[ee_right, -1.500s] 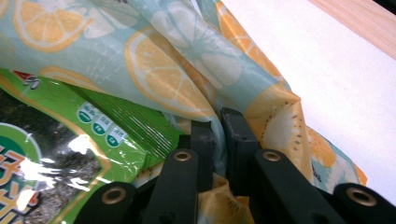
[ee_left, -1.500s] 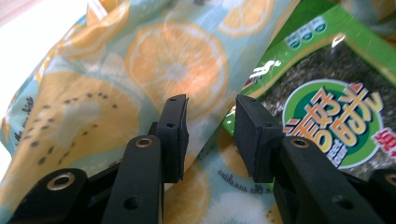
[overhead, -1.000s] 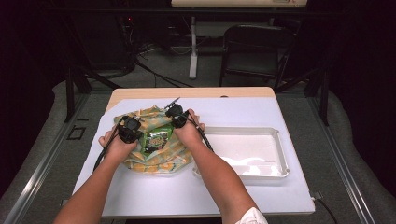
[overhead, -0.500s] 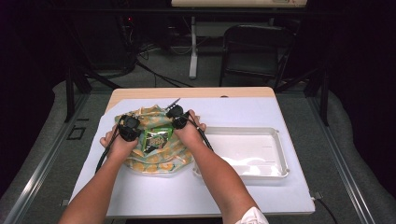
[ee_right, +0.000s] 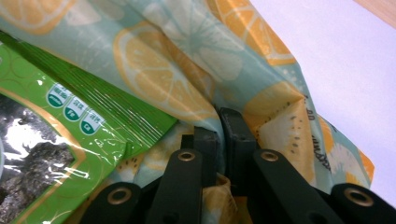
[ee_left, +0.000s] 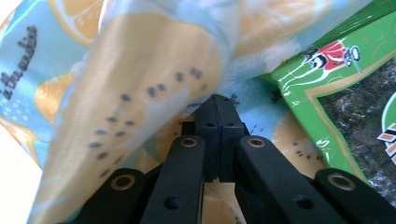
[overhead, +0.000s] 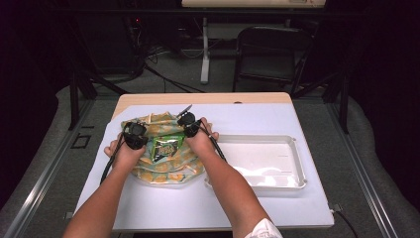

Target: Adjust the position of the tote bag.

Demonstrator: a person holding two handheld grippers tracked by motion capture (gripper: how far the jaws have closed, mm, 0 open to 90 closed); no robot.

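Observation:
A cloth bag [overhead: 166, 171] printed with orange and lemon slices lies on the left of the white table. A green snack packet [overhead: 166, 147] sits at its open mouth, between my two hands. My left gripper [overhead: 140, 143] is shut on the bag's left edge. In the left gripper view its jaws [ee_left: 217, 105] pinch the printed fabric [ee_left: 140, 70], with the packet [ee_left: 345, 93] to the right. My right gripper [overhead: 187, 128] holds the bag's right edge. Its jaws [ee_right: 224, 122] have just been closing, and a fold of the bag [ee_right: 187, 46] is pinched between them beside the packet [ee_right: 56, 140].
A shallow white tray [overhead: 297, 163] stands to the right of the bag, close to my right forearm. The table's [overhead: 198, 206] front strip is bare. A dark chair [overhead: 270, 54] and cables are on the floor behind the table.

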